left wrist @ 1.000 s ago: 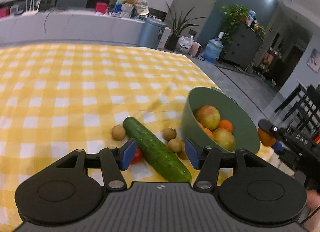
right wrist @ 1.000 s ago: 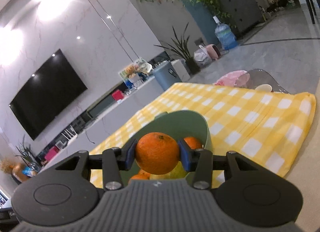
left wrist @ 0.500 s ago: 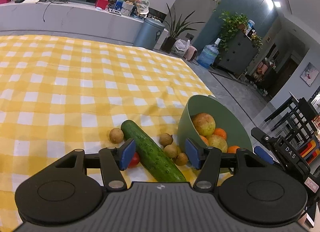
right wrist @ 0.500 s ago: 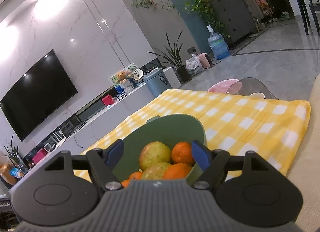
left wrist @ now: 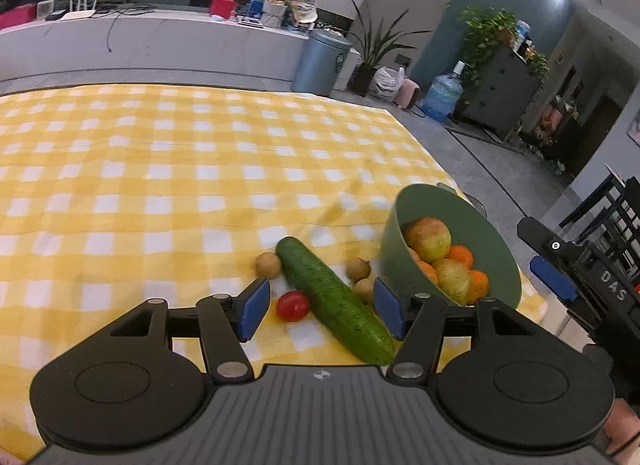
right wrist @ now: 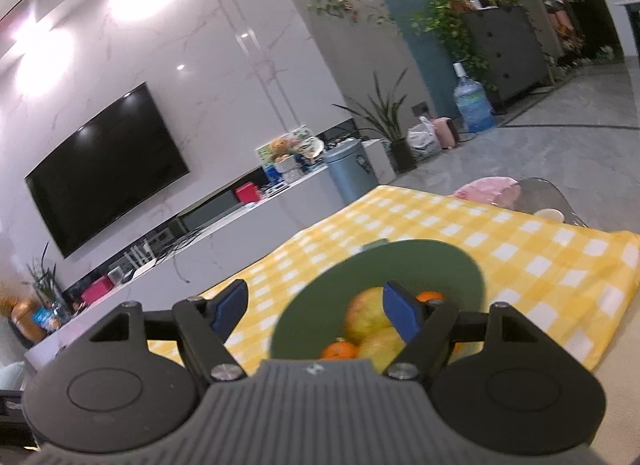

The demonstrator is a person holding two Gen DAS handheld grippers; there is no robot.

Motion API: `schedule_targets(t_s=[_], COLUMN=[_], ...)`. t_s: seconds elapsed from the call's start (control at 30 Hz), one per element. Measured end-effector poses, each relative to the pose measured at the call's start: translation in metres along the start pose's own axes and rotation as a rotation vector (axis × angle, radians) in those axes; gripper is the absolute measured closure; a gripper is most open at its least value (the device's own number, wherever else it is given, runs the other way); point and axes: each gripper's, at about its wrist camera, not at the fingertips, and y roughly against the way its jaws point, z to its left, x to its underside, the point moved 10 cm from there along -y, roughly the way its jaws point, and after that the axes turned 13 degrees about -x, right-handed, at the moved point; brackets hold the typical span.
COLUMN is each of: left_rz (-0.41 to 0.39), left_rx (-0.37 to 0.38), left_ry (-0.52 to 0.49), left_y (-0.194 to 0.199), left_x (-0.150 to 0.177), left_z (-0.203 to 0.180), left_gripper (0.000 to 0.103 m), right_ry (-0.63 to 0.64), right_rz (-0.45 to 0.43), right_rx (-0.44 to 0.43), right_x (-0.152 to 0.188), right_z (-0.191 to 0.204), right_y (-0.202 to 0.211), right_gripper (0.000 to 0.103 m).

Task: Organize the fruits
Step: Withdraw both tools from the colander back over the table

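- The left gripper (left wrist: 318,311) hangs above the near right part of the yellow checked tablecloth (left wrist: 160,185); its blue pads (left wrist: 252,307) stand apart with nothing pressed between them, and the jaws have just been opening a little further
- Seen between those pads, lying on the cloth: a cucumber (left wrist: 334,301) set aslant, a small red tomato (left wrist: 293,306) just beside it on its left, and small brown round fruits (left wrist: 268,265) on either side of it (one at its far left end, two more between it and the bowl)
- The green bowl (left wrist: 500,277) stands near the right edge of the table, close to the near right corner; inside it are two yellow-red apples (left wrist: 430,239) and several oranges (left wrist: 460,256), heaped touching one another
- The right gripper (right wrist: 314,311) hovers at the bowl's near side, pointing across its rim; its jaws are spread and empty, having opened within the last second; the fruit shows in the bowl beyond them
- From the left wrist view the right gripper appears as a black body beside the bowl, past the table's right edge
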Motion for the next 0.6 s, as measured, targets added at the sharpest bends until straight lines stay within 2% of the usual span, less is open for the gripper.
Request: schedule_targets(t_s=[0.07,0.13,0.2,0.37,0.43,0.5,0.53,0.57,0.6], left_rz=[0.03,0.058,0.069,0.121,0.135,0.149,0.152,0.151,0.149], left_rx=[-0.005,-0.029,-0.047,-0.091,-0.098,-0.104,-0.11,-0.116,-0.121], left_ry=[0.022,0.039,0.046,0.077,0.095,0.116,0.128,0.142,0.155], left_y=[0.0,-0.001,0.0,-0.001,-0.003,-0.005,-0.006,-0.007,-0.008], left_x=[0.001,0.002,0.004,0.014,0.018,0.02,0.019,0.018,0.017], left_z=[0.008,0.017,0.025,0.045,0.053,0.062,0.066,0.071,0.075], left_gripper=[0.033,0.033,0.033,0.033,0.033,0.033,0.033,0.033,0.033], right_ry=[0.031,0.076,0.117,0.167,0.174,0.186,0.197,0.224,0.255], right_rz=[0.016,0.047,0.076,0.141,0.155,0.171,0.175,0.169,0.16], right_rx=[-0.008,-0.024,-0.027,-0.023,-0.007,0.0,0.006,0.018,0.027], right_x=[0.0,0.003,0.007,0.022,0.028,0.037,0.041,0.046,0.049], right_z=[0.015,0.032,0.047,0.069,0.072,0.075,0.077,0.078,0.081], right_y=[-0.001,-0.003,-0.006,-0.015,-0.018,-0.022,-0.023,-0.025,-0.026], right_gripper=[0.033,0.043,0.046,0.066,0.066,0.056,0.038,0.024,0.019])
